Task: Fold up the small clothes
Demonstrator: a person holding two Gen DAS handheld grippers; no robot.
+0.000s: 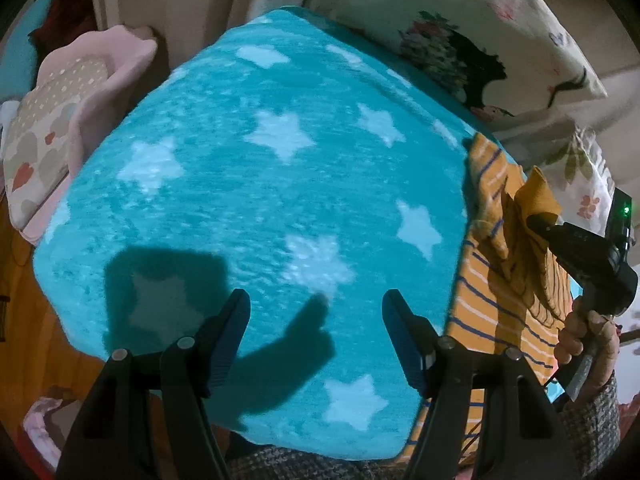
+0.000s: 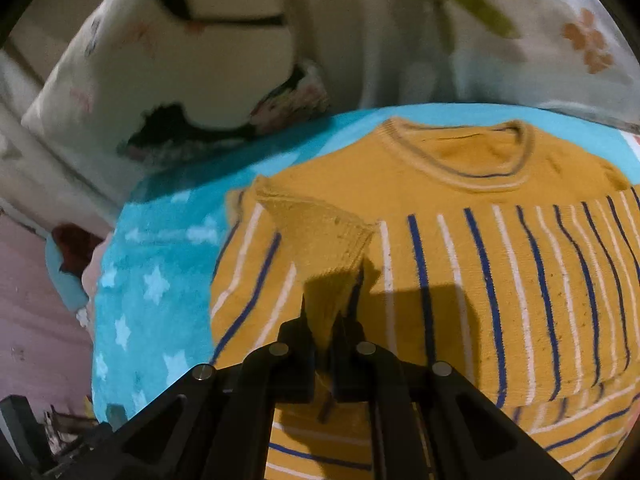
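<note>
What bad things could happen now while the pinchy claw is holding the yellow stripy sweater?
1. The right gripper pinches only the thin tip of the mustard knitted sweater's sleeve, so it might slip out.
2. The open left gripper hangs over the turquoise fleece blanket with white stars, holding nothing, so the sweater body could drag and bunch.
3. The fluffy blanket might wrinkle underneath, leaving a crooked fold.
</note>
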